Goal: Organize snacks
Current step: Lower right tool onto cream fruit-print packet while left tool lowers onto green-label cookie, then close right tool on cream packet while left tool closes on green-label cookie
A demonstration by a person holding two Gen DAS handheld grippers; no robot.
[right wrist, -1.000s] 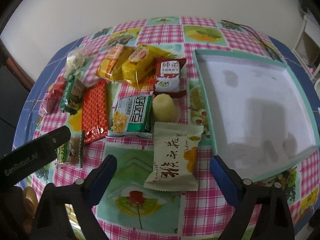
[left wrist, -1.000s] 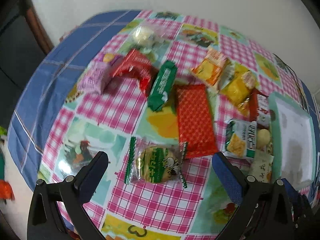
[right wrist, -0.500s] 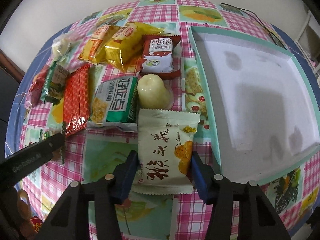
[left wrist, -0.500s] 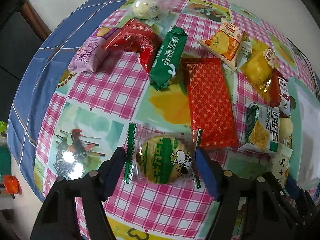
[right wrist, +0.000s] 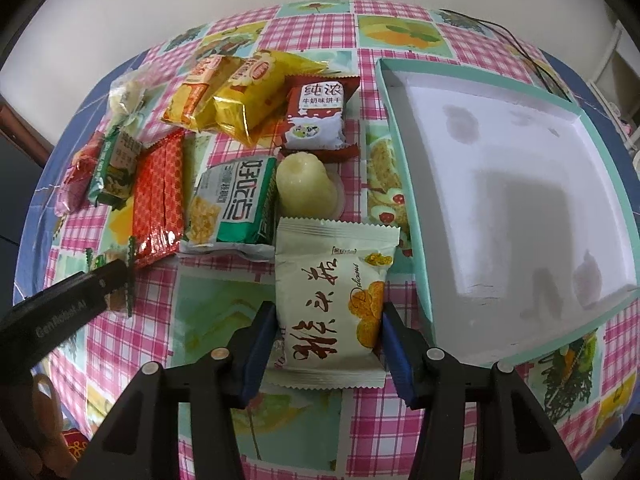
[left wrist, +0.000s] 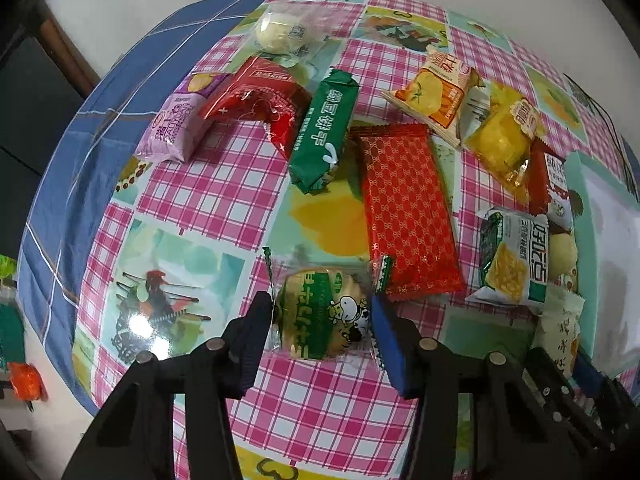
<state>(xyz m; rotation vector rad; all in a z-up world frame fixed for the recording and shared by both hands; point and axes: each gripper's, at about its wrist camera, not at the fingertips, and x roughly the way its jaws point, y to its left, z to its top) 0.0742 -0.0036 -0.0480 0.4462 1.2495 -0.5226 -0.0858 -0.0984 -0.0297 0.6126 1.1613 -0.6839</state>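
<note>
Left tongs (left wrist: 320, 312): closing on cow-print snack (left wrist: 320, 312), pads at wrapper sides, packet at 12 o'clock on tabletop (left wrist: 192, 200) | Right tongs (right wrist: 328, 336): clamped on cream packet (right wrist: 332, 292), box (right wrist: 404, 184) at 2 o'clock | Change: wide open a second ago, both packets unmoved.

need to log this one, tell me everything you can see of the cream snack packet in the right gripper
The cream snack packet is a glossy plastic pillow pack with crimped zigzag ends, dark red brush lettering and an orange fruit picture. It lies flat and sealed on the checked tablecloth, beside the teal-rimmed box. The right gripper has its blue pads pressed on both long edges.
</note>
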